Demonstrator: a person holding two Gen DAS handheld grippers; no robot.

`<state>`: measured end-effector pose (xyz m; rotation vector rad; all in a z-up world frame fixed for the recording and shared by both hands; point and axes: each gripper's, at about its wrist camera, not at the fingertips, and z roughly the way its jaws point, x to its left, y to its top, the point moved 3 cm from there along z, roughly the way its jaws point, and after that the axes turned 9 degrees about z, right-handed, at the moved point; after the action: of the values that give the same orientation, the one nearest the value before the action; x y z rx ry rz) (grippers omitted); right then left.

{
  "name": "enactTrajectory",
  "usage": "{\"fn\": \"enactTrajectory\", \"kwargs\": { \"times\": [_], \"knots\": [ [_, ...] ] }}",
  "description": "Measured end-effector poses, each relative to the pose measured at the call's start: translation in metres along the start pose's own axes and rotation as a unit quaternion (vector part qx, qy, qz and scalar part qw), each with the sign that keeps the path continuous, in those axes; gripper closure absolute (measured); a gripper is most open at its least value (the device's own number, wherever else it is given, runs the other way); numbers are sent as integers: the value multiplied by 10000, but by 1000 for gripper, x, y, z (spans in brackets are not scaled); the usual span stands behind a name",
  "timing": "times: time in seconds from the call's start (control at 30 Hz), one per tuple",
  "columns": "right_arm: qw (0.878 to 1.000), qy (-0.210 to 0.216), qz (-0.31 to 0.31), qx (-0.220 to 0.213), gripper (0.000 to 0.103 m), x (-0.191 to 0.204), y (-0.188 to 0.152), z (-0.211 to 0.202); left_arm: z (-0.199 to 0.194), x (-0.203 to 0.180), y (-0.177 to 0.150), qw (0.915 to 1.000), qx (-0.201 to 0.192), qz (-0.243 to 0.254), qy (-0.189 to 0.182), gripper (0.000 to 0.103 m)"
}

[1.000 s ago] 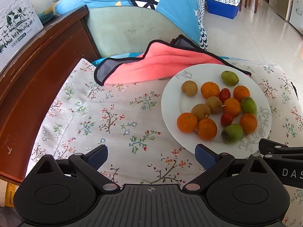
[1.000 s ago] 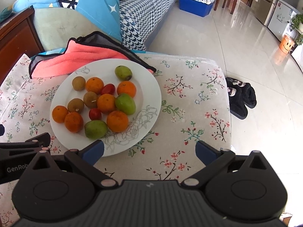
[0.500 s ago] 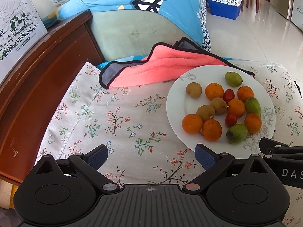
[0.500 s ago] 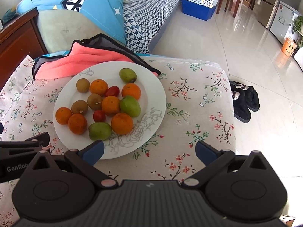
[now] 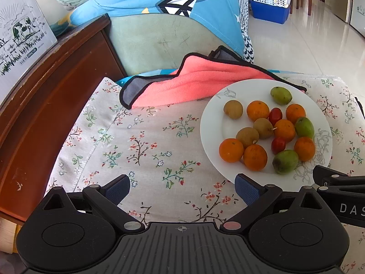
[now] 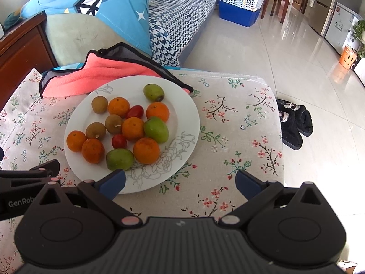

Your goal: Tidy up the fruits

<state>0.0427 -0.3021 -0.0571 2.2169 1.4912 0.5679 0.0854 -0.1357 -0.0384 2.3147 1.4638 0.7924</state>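
While both grippers are hovering low over the near edge of the floral-covered table point(image 6: 239, 114), nothing is sitting between their fingers. White plate point(image 6: 189, 114) is sitting mid-table toward the far edge, carrying the fruit: six oranges point(image 6: 133, 129), three green mangoes point(image 6: 156, 129), three brown longans point(image 6: 99, 104) and two red cherry tomatoes point(image 6: 135, 111), all bunched and touching. Coral towel point(image 5: 194, 84) is lying crumpled along the far edge, its black hem tucked under the plate rim. Wooden cabinet point(image 5: 41, 105) is flanking the table's left edge, black slippers point(image 6: 294, 123) on the floor off the right edge. Left gripper point(image 5: 182, 188) is spread wide, empty, its right fingertip just short of the plate rim. Right gripper point(image 6: 180, 181) is also wide apart, empty, its left fingertip overlapping the plate's near rim; contact unclear. Both are pointing level, forward.
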Motion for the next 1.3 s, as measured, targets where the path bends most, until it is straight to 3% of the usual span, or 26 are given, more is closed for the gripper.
{"fn": "enactTrajectory", "kwargs": {
  "times": [0.83, 1.3],
  "knots": [
    [9996, 99, -196, -190, 1, 8, -13, -12, -15, 3, -15, 9996, -118, 209, 161, 4],
    [9975, 626, -233, -249, 1, 12, -52, -25, -28, 24, -51, 9995, -165, 253, -133, 3]
  ]
}}
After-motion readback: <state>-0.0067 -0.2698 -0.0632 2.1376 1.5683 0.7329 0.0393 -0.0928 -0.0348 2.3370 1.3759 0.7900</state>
